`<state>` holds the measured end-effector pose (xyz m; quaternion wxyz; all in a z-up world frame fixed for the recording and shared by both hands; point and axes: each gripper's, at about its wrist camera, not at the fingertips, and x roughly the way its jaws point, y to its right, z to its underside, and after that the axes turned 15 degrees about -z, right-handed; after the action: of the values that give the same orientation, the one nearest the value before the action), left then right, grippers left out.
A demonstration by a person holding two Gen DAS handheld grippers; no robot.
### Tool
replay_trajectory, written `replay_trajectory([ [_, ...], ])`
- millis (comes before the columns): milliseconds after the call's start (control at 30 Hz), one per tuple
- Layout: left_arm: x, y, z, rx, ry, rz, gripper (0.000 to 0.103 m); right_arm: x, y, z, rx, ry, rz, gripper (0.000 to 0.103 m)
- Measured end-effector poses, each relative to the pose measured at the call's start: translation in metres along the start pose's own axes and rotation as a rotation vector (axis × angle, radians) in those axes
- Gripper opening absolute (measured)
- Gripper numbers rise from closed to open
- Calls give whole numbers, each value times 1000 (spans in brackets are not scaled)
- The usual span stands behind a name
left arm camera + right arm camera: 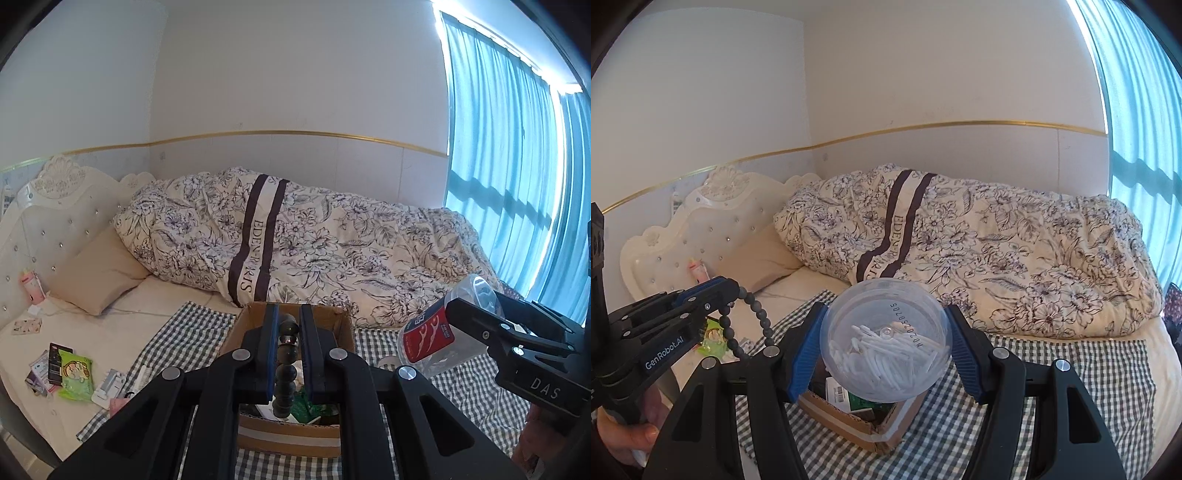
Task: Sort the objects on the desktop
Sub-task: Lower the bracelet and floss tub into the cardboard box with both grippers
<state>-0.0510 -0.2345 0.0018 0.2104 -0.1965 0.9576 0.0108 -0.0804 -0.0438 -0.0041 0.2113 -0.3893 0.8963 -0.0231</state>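
The left hand-held gripper is clamped on a dark bead bracelet above the open cardboard box on the bed's checked cloth. The right hand-held gripper grips a clear floss-pick jar, raised just right of the box.

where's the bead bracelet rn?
Clamped in the left gripper, the bead bracelet hangs over the cardboard box on the checked cloth.
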Motion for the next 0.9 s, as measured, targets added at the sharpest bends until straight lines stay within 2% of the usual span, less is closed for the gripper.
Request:
replay_trajectory([
  [500,60,-7,8,-14,-68,5,11,61,14,6,13,-52,-16,63],
  [900,116,-1,16,-10,-138,10,11,122,33,9,11,-127,-5,63],
])
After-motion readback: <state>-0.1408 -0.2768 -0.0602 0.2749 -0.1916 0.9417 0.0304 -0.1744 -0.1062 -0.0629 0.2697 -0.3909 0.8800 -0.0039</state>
